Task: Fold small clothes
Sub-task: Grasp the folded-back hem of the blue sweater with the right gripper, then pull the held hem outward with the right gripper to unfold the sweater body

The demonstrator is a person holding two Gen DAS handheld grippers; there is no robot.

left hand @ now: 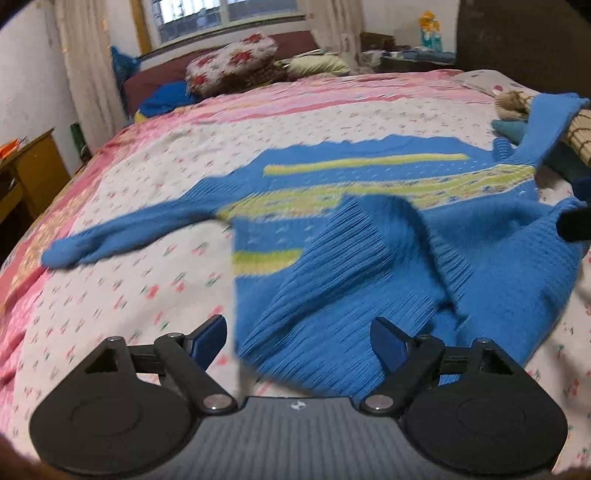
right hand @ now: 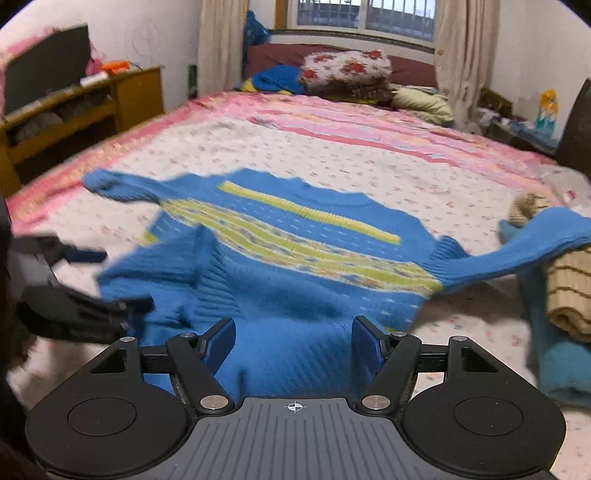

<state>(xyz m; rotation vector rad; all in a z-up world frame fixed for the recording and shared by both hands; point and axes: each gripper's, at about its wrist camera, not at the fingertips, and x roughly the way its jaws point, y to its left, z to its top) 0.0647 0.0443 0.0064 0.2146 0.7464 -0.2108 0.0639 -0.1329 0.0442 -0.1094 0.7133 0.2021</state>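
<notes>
The left claw (left hand: pixel 299 341) stands wide open just above the near hem of a blue sweater (left hand: pixel 369 206); knit lies between and below its blue pads, but neither pad presses on it. The right claw (right hand: pixel 293 345) is partly open, its pads on either side of a rise of the same sweater; whether they pinch the knit cannot be told from the blurred frame.

The sweater, blue with yellow-green stripes, lies spread ahead of both claws on a bed (left hand: pixel 110 295) with a pink, flower-printed cover. One sleeve stretches flat to the left of the left claw; the other runs right and drapes over a pile of folded clothes (right hand: pixel 569 295). Beyond the sweater sit a red-flowered pillow (left hand: pixel 232 61), a window (right hand: pixel 365 16) and curtains.

Only the right view shows a wooden shelf (right hand: pixel 85 103) by the left wall and the left claw at its left edge. The left view shows a tip of the right claw at its right edge.
</notes>
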